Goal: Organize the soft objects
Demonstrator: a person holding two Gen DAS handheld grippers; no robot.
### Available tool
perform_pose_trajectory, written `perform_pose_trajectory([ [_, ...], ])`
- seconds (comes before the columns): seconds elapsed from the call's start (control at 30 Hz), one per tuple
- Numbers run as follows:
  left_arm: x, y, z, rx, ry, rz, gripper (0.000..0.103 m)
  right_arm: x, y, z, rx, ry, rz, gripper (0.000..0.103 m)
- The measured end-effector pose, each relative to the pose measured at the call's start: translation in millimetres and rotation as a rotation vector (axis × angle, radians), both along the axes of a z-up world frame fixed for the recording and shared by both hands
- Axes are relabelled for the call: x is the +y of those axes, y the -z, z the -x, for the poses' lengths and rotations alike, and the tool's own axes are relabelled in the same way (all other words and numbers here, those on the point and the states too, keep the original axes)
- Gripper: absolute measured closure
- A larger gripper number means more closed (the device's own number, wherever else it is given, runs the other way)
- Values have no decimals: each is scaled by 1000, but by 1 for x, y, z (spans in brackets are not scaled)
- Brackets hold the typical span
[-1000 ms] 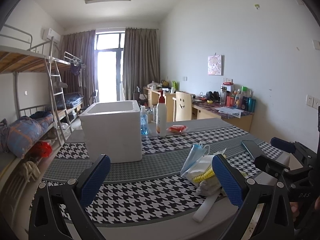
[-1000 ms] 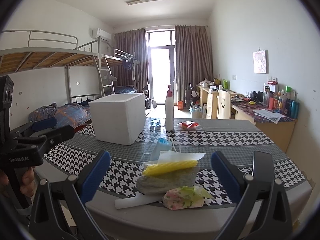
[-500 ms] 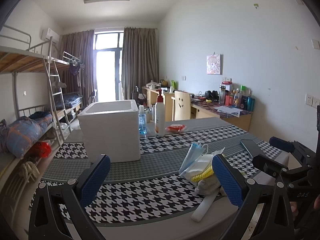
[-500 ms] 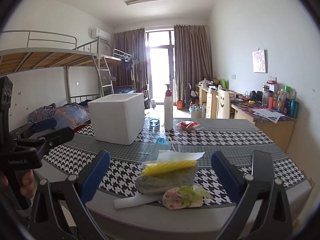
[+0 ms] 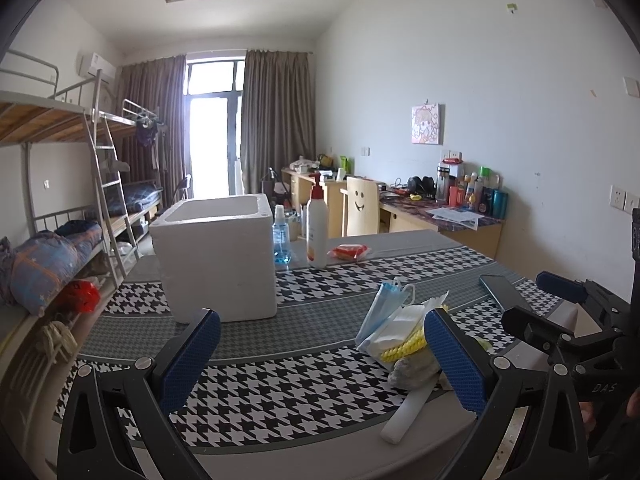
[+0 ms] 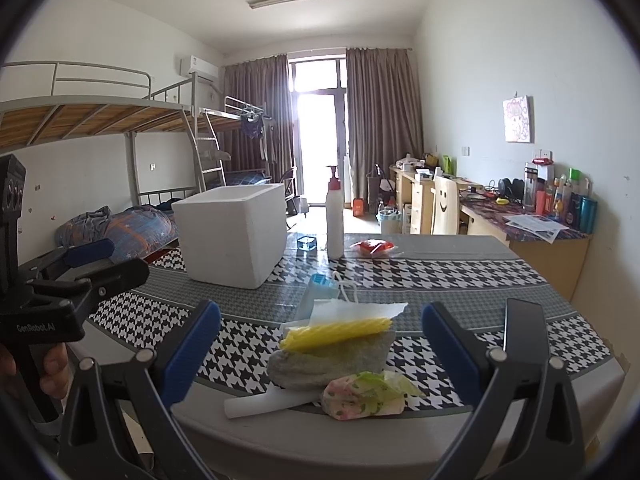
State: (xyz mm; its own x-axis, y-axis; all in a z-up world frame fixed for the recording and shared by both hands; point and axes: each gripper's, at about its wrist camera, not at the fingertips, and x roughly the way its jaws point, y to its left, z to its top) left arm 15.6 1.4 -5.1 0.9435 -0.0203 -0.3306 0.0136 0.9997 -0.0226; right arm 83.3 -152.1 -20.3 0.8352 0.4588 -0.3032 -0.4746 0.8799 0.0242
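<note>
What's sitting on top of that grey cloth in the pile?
A yellow ribbed item lies on the grey cloth, with white tissue and a blue face mask behind. What is beneath the cloth is hidden.

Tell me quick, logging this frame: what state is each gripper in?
Left gripper: jaws open, holding nothing.
Right gripper: jaws open, holding nothing.
</note>
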Motion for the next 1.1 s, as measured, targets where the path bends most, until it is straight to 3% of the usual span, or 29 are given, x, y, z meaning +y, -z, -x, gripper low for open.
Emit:
perform_pose_trajectory([
  [1.1,-8,24,-53,126,59,-11,1,-4,21,-44,104,37,35,1],
])
